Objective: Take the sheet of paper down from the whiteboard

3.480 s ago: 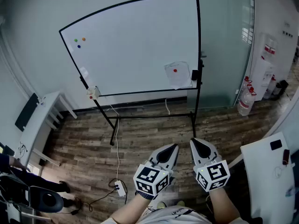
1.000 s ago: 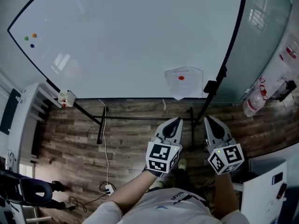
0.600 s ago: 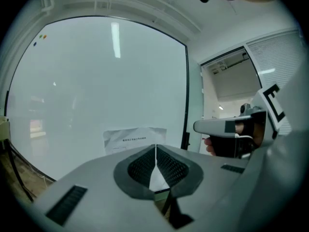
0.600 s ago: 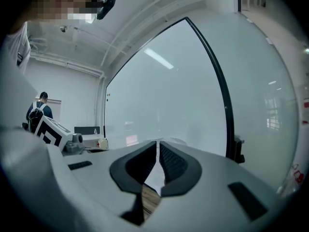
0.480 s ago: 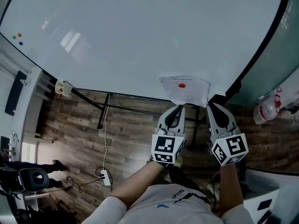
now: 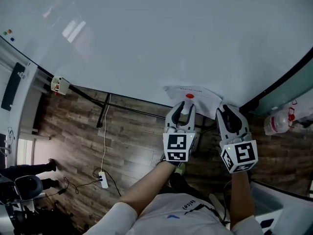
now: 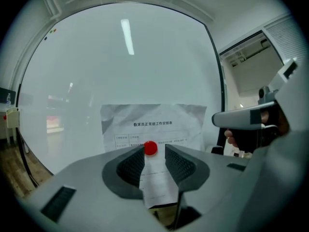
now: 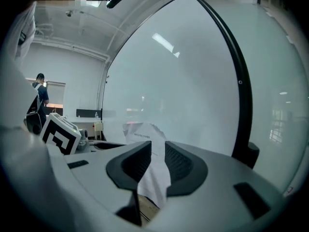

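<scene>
The sheet of paper [image 6: 200,96] hangs on the lower right area of the whiteboard [image 6: 171,38], close to the bottom rail and near the black frame [image 6: 274,89] at the right. It is creased, carries printed lines and a table, and is pinned by one red magnet [image 6: 190,96] near its centre. The lower part of the sheet reaches past the board's bottom edge.

Left claw [image 6: 185,109]: jaws apart, having just been opening. In the left gripper view the red magnet [image 7: 150,148] sits between the two jaw tips, with the sheet [image 7: 154,122] flat on the board behind it. The pads do not press on the magnet or the paper.

Right claw [image 6: 229,114]: positioned just beside the left claw, at the sheet's lower right corner. In the right gripper view its jaws [image 8: 158,146] stand apart, and the edge of the sheet [image 8: 145,132] shows in the gap between them. Contact with the paper cannot be confirmed.

Surroundings: a wood-plank floor [image 6: 132,136] lies below the board, with a white power strip [image 6: 101,179] on it. A small box [image 6: 58,84] is fixed at the board's left lower frame. Small coloured magnets [image 6: 7,32] sit at the board's far left.
</scene>
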The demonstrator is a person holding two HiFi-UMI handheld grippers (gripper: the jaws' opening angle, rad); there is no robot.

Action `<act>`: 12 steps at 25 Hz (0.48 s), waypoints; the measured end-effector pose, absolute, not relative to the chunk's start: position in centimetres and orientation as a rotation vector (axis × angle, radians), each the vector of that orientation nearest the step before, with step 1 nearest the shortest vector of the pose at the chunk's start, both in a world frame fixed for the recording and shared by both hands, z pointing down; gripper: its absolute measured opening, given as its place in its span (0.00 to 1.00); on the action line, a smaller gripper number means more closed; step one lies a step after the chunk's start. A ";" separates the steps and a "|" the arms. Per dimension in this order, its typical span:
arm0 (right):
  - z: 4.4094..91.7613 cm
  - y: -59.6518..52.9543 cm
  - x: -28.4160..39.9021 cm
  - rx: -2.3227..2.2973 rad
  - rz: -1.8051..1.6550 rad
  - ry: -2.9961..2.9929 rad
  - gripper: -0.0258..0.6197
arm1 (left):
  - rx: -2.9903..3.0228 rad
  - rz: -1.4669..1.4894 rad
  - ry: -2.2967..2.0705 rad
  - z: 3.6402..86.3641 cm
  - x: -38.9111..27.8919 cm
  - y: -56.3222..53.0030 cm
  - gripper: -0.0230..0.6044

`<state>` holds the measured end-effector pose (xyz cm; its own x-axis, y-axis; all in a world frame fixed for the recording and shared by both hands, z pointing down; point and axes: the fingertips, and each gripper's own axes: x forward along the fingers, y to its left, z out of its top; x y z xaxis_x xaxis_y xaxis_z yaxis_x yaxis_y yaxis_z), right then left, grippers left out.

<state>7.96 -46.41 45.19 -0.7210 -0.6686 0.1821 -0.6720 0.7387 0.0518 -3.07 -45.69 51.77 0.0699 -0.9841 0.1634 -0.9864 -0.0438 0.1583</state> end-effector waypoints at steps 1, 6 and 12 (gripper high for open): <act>45.4 -46.7 7.9 1.071 0.017 -2.743 0.16 | 2.108 0.018 -2.013 51.9 -3.2 -46.1 0.24; 46.0 -47.7 7.4 1.051 -0.040 -2.712 0.18 | 2.095 0.031 -2.048 52.6 -3.2 -47.4 0.29; 45.8 -48.5 6.8 1.042 -0.095 -2.703 0.19 | 2.089 0.026 -2.066 52.8 -3.4 -48.2 0.30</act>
